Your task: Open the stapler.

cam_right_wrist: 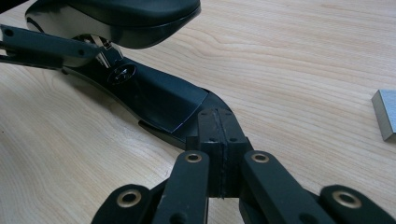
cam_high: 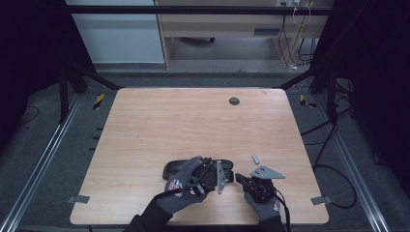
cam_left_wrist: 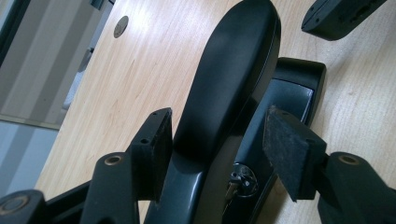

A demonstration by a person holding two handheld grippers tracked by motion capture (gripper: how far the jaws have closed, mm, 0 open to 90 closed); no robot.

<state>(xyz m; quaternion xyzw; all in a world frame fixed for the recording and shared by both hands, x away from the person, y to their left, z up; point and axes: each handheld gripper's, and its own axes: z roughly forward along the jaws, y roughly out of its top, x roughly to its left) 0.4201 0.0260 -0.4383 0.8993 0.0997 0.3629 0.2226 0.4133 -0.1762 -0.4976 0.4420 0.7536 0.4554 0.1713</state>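
Note:
A black stapler lies near the table's front edge with its top arm lifted off the base. My left gripper reaches over it from the left. In the left gripper view the stapler runs between the jaws of that gripper: one pad lies against the top arm, the other stands at the base's side. My right gripper is shut, pads together, its tips at the end of the base; I see it in the high view too.
A short grey strip of staples lies on the wood just right of the stapler, also at the right gripper view's edge. A dark round grommet sits near the table's far edge. Cables hang off the right side.

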